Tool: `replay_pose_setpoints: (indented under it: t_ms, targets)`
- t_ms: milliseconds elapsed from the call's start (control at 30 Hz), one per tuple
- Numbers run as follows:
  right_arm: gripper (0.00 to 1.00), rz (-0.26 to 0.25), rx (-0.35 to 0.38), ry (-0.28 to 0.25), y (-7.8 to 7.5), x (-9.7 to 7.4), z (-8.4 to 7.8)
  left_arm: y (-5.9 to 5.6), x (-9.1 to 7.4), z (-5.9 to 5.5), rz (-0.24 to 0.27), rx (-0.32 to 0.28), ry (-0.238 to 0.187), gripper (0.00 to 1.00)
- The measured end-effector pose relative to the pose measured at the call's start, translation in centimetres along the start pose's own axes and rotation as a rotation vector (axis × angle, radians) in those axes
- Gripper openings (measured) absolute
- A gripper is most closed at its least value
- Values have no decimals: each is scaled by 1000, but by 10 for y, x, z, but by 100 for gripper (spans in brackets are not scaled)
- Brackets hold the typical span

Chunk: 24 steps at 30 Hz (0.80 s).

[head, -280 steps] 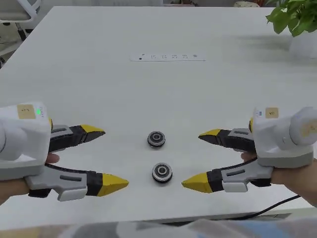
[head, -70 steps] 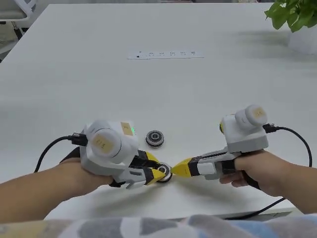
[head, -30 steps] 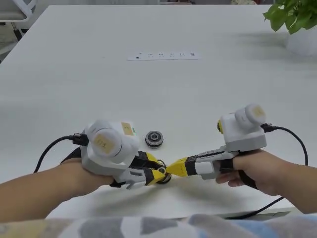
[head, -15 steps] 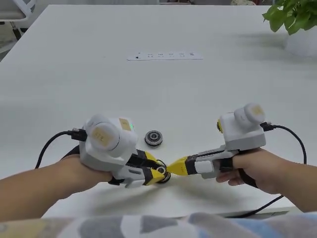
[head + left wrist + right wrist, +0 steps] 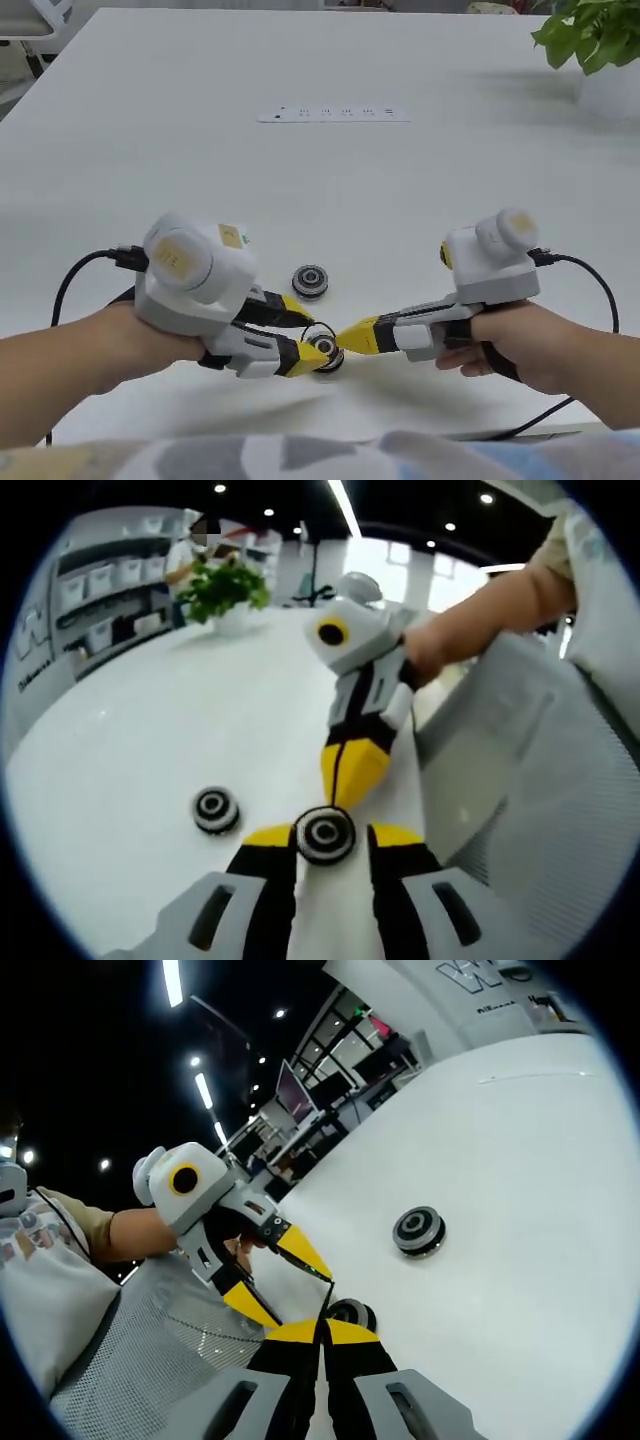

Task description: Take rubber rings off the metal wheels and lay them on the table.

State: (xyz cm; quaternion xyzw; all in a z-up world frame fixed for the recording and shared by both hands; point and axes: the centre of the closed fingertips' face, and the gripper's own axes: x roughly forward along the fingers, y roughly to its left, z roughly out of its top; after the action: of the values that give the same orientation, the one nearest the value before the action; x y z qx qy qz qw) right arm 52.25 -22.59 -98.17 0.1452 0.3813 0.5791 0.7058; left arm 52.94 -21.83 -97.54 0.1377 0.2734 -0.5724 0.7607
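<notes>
Along the room's far wall, shelves (image 5: 100, 580); on the white table (image 5: 200, 150), a potted plant (image 5: 590, 35) at the far right and a socket strip (image 5: 333, 114) mid-table; the left gripper (image 5: 312, 342) straddles the near wheel (image 5: 327, 350), whether it is gripping I cannot tell; the right gripper (image 5: 345, 340) is pinched closed on that wheel's thin rubber ring (image 5: 325, 1300); the second wheel (image 5: 310, 281) lies just beyond.

At the near metal wheel (image 5: 326, 350)
My left gripper (image 5: 313, 338) straddles it, jaws apart; my right gripper (image 5: 342, 341), jaws together at its 3 o'clock, pinches a thin rubber ring (image 5: 318, 327). The second wheel (image 5: 310, 281) lies at 12 o'clock.
</notes>
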Motion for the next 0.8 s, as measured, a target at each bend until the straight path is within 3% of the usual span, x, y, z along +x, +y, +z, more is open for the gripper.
replay_pose_setpoints:
  t_ms: [133,467,800]
  targets:
    - [0,1,0,-8,-2,-1,4,4,-14,2,14,-36,-33,31]
    - [0,19,-14,2,4,2,11,11,-43,-2,59,-81,-65,36]
    - [0,15,-36,15,2,13,21,15,-63,-13,103,-109,-79,43]
